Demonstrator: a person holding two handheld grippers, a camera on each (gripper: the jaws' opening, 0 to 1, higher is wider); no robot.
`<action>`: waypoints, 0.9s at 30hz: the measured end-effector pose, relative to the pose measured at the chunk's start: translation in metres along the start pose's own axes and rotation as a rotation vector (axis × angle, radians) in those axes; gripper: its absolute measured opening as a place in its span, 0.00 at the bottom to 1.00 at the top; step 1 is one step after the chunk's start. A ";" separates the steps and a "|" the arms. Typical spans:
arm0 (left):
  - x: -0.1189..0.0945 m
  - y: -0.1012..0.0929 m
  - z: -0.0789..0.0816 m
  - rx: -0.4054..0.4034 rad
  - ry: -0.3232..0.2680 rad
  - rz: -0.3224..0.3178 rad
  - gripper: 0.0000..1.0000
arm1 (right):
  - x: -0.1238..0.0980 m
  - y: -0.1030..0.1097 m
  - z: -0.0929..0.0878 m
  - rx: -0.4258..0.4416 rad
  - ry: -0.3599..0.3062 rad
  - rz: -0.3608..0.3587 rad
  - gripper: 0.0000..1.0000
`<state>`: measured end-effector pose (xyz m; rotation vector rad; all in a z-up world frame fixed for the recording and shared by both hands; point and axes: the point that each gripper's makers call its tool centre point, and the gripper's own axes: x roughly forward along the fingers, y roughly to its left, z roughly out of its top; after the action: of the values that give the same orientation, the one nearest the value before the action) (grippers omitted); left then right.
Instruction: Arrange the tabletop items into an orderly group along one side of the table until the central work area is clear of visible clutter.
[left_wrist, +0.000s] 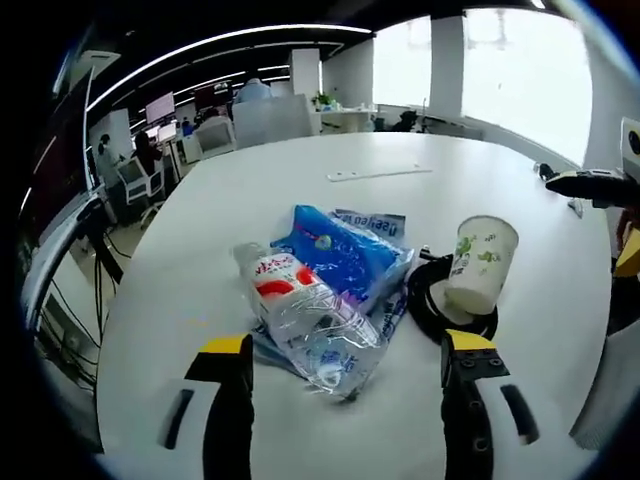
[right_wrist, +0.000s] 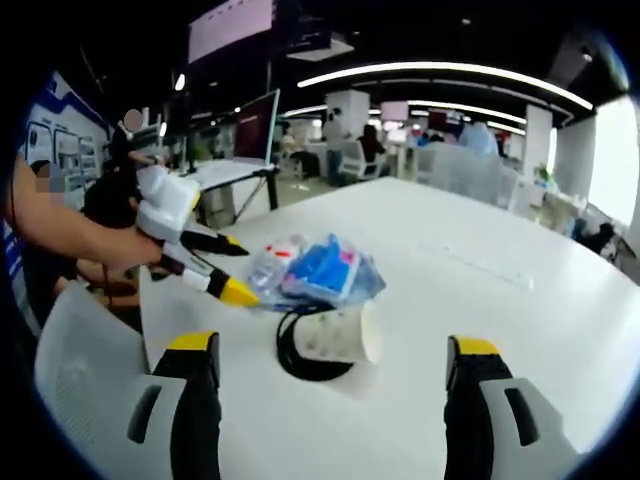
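Note:
On the round white table (left_wrist: 300, 190) lies a clear plastic bag (left_wrist: 310, 318) with red print, overlapping a blue packet (left_wrist: 345, 252). Beside them a white paper cup (left_wrist: 480, 264) with green print leans on a coil of black cable (left_wrist: 428, 302). My left gripper (left_wrist: 348, 352) stands open just short of the clear bag. In the right gripper view the cup (right_wrist: 338, 334) lies on its side over the cable (right_wrist: 300, 362), with the blue packet (right_wrist: 322, 270) behind. My right gripper (right_wrist: 333, 352) is open in front of the cup. The left gripper (right_wrist: 228, 268) reaches in from the left, open.
A thin flat strip (left_wrist: 378, 174) lies farther back on the table. A person's arm (right_wrist: 70, 232) holds the left gripper. A white chair back (right_wrist: 80, 390) stands close at the table's near left. Desks, monitors and people fill the office behind.

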<state>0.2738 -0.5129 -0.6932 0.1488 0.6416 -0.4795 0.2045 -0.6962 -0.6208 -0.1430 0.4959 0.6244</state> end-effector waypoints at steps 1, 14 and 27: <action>0.003 0.001 -0.001 -0.003 0.009 0.007 0.74 | 0.000 0.000 -0.001 0.002 0.003 -0.001 0.91; 0.020 0.006 -0.005 -0.053 0.049 0.024 0.66 | -0.002 -0.003 -0.008 0.016 0.019 -0.019 0.91; 0.021 0.014 -0.013 -0.059 0.074 0.024 0.55 | -0.003 -0.001 -0.011 0.024 0.028 -0.027 0.91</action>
<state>0.2878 -0.5051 -0.7168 0.1191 0.7252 -0.4331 0.1988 -0.7012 -0.6288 -0.1358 0.5279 0.5902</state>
